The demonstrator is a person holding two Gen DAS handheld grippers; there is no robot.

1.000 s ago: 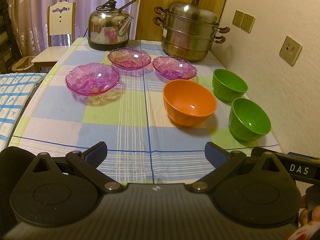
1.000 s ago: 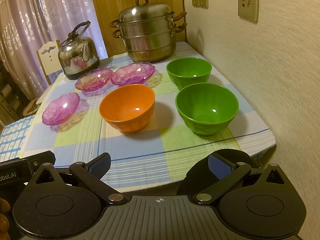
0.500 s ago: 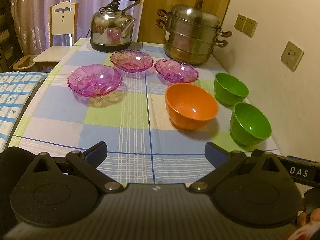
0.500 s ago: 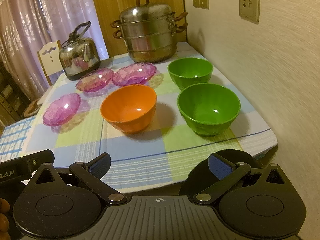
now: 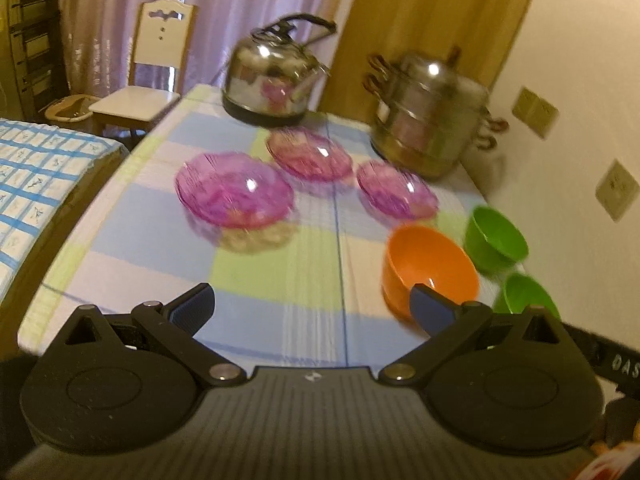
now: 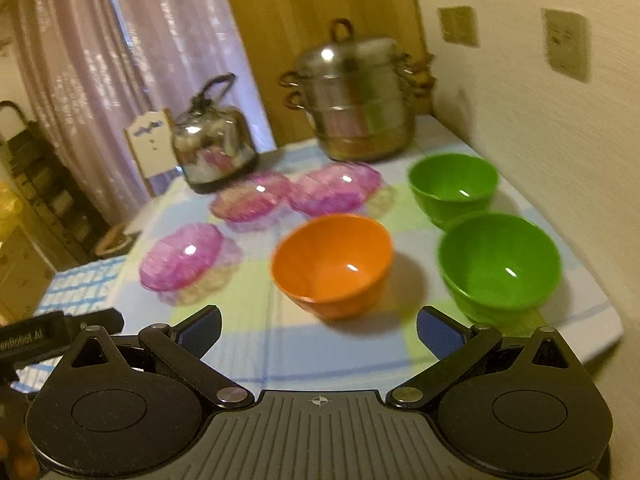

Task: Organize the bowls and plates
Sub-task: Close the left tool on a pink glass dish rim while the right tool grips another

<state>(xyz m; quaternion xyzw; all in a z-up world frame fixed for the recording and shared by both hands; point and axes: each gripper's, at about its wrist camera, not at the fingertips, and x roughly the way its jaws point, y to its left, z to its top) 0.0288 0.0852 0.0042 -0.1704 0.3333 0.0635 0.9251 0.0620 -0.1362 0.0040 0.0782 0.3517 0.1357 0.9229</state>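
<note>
Nothing looks sorted yet: three pink plates [image 5: 236,190] and the orange bowl [image 6: 332,264] and two green bowls [image 6: 498,266] sit apart on the table [image 5: 256,280], both the left gripper [image 5: 312,304] and right gripper [image 6: 318,328] agape and empty.

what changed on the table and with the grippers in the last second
Both grippers moved in toward the table; both views are now motion-blurred. The left gripper swung left toward the pink dishes; the right gripper closed in on the orange bowl. Both stay open and empty. The green bowls, kettle and steamer pot have not shifted.
</note>
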